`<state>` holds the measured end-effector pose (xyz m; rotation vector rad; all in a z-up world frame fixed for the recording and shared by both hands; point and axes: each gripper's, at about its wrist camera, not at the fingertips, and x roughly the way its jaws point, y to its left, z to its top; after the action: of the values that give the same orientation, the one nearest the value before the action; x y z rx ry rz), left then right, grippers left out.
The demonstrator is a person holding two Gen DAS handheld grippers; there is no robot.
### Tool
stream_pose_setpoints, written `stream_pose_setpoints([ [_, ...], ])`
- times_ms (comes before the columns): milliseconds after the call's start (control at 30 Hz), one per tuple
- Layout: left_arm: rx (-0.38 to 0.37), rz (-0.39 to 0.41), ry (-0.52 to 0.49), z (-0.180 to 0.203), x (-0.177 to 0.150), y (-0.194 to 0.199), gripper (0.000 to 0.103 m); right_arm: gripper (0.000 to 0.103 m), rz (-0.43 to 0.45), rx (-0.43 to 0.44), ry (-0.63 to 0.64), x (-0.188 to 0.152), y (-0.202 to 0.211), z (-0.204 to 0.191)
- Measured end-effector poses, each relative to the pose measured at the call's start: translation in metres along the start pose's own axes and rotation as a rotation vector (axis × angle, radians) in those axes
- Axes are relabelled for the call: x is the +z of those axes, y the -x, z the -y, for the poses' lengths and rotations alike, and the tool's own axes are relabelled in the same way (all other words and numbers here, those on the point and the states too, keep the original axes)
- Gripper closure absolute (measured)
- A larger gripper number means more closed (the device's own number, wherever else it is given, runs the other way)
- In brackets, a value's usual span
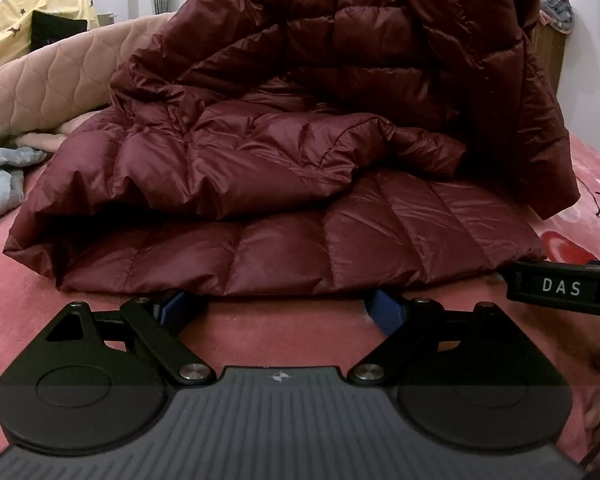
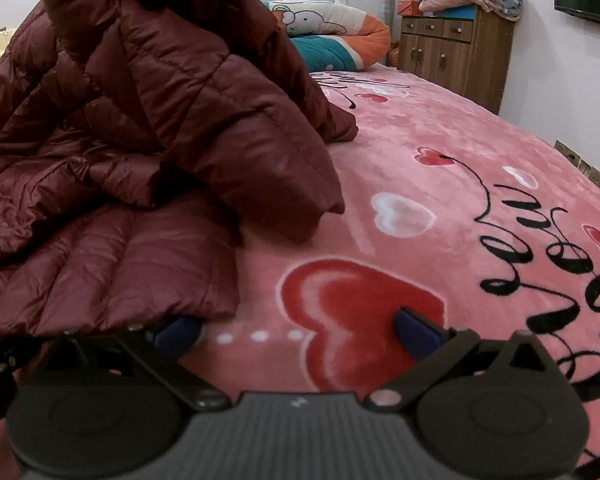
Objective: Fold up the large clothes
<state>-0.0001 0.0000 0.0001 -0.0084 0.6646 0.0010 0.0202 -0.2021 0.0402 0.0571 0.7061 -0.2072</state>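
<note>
Grippers, left (image 1: 282, 304) and right (image 2: 298, 330), sit low, fingers spread, at the maroon jacket's (image 1: 284, 184) hem.

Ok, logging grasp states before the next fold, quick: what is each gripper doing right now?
Left gripper: open, holding nothing, fingers at the hem of the maroon down jacket.
Right gripper: open, holding nothing, over the pink heart blanket.

A pink heart-print blanket (image 2: 440, 152) lies before a wooden cabinet (image 2: 456, 56).
</note>
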Motion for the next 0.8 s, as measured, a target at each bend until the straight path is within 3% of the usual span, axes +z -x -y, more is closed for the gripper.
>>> stream_pose_setpoints([
  [267, 0.034, -0.004, -0.047, 0.007, 0.002, 0.005, 0.000, 0.000, -0.003, -0.007, 0.011, 0.001, 0.001, -0.003],
  [400, -0.001, 0.002, -0.017, -0.006, 0.000, 0.015, 0.000, 0.000, -0.007, -0.001, 0.008, 0.001, 0.006, -0.004],
  [667, -0.028, -0.044, 0.006, -0.037, -0.005, 0.069, 0.000, 0.001, -0.006, -0.009, 0.040, -0.010, 0.041, -0.004],
  [800, -0.009, 0.001, -0.010, -0.054, 0.009, 0.110, 0.000, 0.001, 0.009, 0.007, 0.040, -0.012, 0.070, -0.007],
])
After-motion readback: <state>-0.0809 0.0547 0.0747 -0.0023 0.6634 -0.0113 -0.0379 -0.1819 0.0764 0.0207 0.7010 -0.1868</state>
